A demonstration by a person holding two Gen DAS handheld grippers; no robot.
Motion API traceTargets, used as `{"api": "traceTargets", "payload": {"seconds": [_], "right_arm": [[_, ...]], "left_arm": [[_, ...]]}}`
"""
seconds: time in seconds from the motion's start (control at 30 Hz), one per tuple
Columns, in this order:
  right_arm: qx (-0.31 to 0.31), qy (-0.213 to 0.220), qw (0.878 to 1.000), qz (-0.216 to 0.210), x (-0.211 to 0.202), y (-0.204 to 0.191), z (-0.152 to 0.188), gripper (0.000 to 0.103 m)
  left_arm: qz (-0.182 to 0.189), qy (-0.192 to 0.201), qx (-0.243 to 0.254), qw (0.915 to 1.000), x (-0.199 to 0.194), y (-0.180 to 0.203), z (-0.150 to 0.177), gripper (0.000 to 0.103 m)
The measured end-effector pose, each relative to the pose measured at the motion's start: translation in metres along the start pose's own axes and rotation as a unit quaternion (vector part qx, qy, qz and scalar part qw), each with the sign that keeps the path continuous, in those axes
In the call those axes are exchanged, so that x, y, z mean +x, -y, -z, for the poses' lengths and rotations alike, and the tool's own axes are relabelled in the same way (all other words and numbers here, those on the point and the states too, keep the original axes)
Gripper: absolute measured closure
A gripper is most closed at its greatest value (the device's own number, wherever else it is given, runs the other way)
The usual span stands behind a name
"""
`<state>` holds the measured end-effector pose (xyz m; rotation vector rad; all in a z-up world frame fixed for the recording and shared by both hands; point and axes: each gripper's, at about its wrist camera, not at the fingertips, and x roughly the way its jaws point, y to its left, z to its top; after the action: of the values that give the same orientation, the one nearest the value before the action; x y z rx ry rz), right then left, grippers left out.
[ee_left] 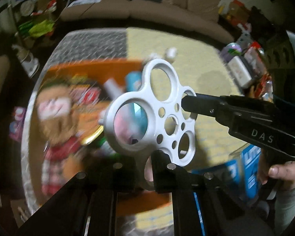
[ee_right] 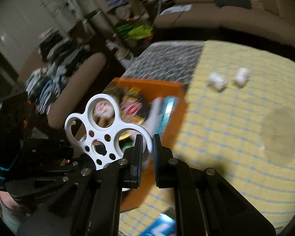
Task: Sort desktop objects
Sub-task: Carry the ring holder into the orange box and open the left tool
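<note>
A white plastic plate with round holes (ee_left: 163, 106) hangs in the air above the orange box (ee_left: 88, 66). My left gripper (ee_left: 147, 167) is shut on the plate's lower lobe, which shows between its black fingers. From the right, my right gripper (ee_left: 186, 104) is shut on the plate's edge. In the right wrist view the same plate (ee_right: 106, 129) has its near rim pinched in the right gripper (ee_right: 147, 147), while the left gripper (ee_right: 82, 160) grips it from the lower left. One large hole holds a clear lens.
The orange box (ee_right: 147, 84) holds a plush toy (ee_left: 55, 114), packets and tubes, all blurred. Two small white objects (ee_right: 218, 80) lie on the yellow checked cloth (ee_right: 236, 127). A blue carton (ee_left: 249, 169) sits near the table's front. A sofa (ee_left: 147, 13) stands behind.
</note>
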<state>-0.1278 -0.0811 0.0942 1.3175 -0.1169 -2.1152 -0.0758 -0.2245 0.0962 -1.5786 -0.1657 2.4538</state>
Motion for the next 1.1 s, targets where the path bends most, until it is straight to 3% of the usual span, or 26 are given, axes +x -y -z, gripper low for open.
{"api": "traceTargets", "payload": {"seconds": [0.13, 0.27, 0.57, 0.67, 0.77, 0.8, 0.83, 0.93, 1.1], "right_arm": [[0.008, -0.035, 0.999, -0.010, 0.044, -0.019, 0.016, 0.093], [0.009, -0.044, 0.999, 0.002, 0.062, -0.020, 0.018, 0.093], [0.025, -0.042, 0.997, 0.064, 0.089, 0.015, -0.043, 0.093], [0.025, -0.048, 0.995, 0.086, 0.109, 0.025, -0.066, 0.093], [0.022, -0.052, 0.993, 0.102, 0.122, 0.033, -0.081, 0.090], [0.022, -0.053, 0.993, 0.107, 0.123, 0.034, -0.084, 0.084], [0.023, -0.053, 0.993, 0.104, 0.120, 0.037, -0.085, 0.066], [0.030, -0.028, 0.996, 0.076, 0.099, 0.045, -0.085, 0.059], [0.033, 0.028, 0.995, 0.085, 0.045, 0.065, -0.093, 0.054]], "left_arm": [[-0.004, -0.025, -0.024, 0.9994, 0.016, -0.038, 0.023, 0.093], [0.006, -0.035, -0.044, 0.9984, 0.034, -0.058, 0.027, 0.093], [-0.002, -0.057, -0.038, 0.9976, 0.090, -0.069, -0.047, 0.091], [-0.020, -0.059, -0.052, 0.9967, 0.106, -0.083, -0.070, 0.070], [-0.028, -0.040, -0.093, 0.9945, 0.098, -0.103, -0.078, 0.040], [-0.016, -0.034, -0.105, 0.9937, 0.093, -0.108, -0.077, 0.033], [0.000, -0.030, -0.108, 0.9937, 0.088, -0.110, -0.076, 0.028], [0.000, -0.020, -0.102, 0.9946, 0.073, -0.108, -0.071, 0.026], [-0.024, 0.002, -0.086, 0.9960, 0.054, -0.092, -0.082, 0.026]]}}
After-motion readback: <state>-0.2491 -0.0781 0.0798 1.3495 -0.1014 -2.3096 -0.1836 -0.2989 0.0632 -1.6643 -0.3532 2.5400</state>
